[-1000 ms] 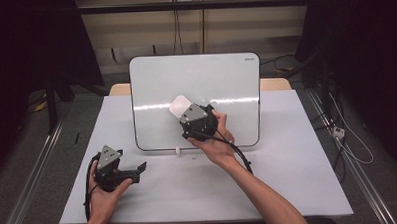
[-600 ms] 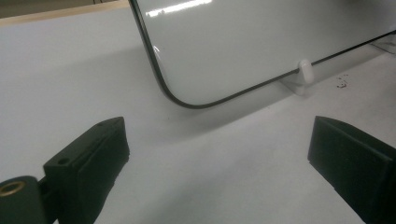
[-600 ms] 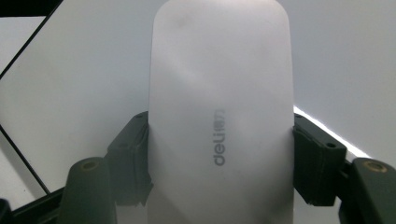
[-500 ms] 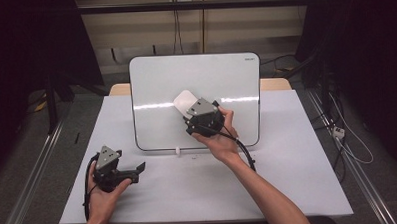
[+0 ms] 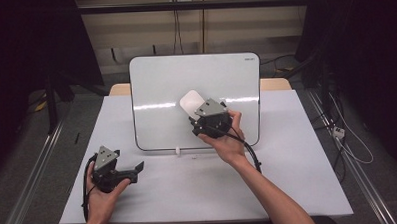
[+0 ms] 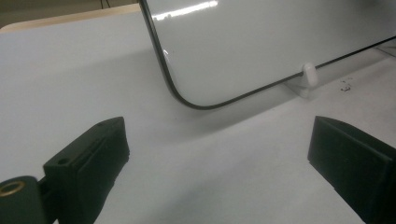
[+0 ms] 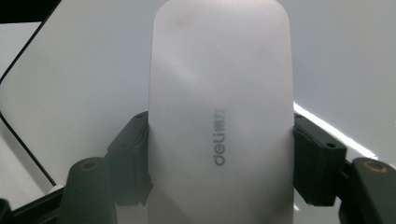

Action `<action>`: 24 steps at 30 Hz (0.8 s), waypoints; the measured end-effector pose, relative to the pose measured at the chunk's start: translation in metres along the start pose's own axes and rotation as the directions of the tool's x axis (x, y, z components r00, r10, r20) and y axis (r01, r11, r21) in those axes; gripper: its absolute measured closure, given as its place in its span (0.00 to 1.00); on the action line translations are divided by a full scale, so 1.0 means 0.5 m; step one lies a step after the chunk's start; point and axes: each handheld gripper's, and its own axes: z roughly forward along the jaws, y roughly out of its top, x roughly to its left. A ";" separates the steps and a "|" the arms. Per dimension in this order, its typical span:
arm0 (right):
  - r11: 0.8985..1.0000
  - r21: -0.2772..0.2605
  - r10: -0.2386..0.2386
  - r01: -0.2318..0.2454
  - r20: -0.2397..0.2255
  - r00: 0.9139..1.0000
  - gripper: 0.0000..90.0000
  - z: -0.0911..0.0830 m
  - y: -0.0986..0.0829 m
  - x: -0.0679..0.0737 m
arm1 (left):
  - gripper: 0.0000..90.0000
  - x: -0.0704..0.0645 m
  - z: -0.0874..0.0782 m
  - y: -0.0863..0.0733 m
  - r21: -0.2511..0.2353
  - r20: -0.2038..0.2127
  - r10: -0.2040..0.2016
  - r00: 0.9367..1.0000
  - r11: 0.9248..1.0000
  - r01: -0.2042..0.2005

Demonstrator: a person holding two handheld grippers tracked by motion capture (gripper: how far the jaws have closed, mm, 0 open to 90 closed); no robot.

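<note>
A white board (image 5: 161,93) with a dark rim lies flat at the back middle of the table. My right gripper (image 5: 195,113) hovers over the board's middle, shut on a white eraser (image 5: 190,101). In the right gripper view the eraser (image 7: 219,93), printed "deli", sits between both jaws with the board (image 7: 84,70) behind it. My left gripper (image 5: 137,169) rests on the table at the front left, open and empty. In the left gripper view its jaws stand wide apart around bare table, short of the board's near corner (image 6: 187,95).
The white tabletop (image 5: 289,179) has bare room in front of and to the right of the board. A small white peg (image 5: 178,151) sits at the board's near edge, also the peg (image 6: 309,74) in the left gripper view. Cables lie on the floor at the right.
My right gripper has carried the eraser a little to the right over the board. The left gripper has stayed where it was.
</note>
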 end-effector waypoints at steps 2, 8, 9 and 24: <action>1.000 0.002 0.010 -0.010 0.003 1.000 0.35 -0.005 -0.005 -0.007 | 0.05 0.002 0.001 -0.002 0.001 0.001 -0.010 1.000 1.000 0.010; 0.999 0.005 0.042 -0.042 0.019 0.999 0.35 -0.024 -0.017 -0.030 | 0.05 0.004 0.004 -0.001 0.006 0.008 -0.011 1.000 1.000 0.011; 0.999 0.005 0.046 -0.046 0.022 0.999 0.35 -0.027 -0.019 -0.035 | 0.05 0.003 0.005 -0.001 0.007 0.008 -0.010 1.000 1.000 0.010; 0.994 -0.001 0.109 -0.109 0.070 0.992 0.35 -0.075 -0.056 -0.090 | 0.05 0.004 0.002 -0.001 0.001 0.006 -0.011 1.000 1.000 0.011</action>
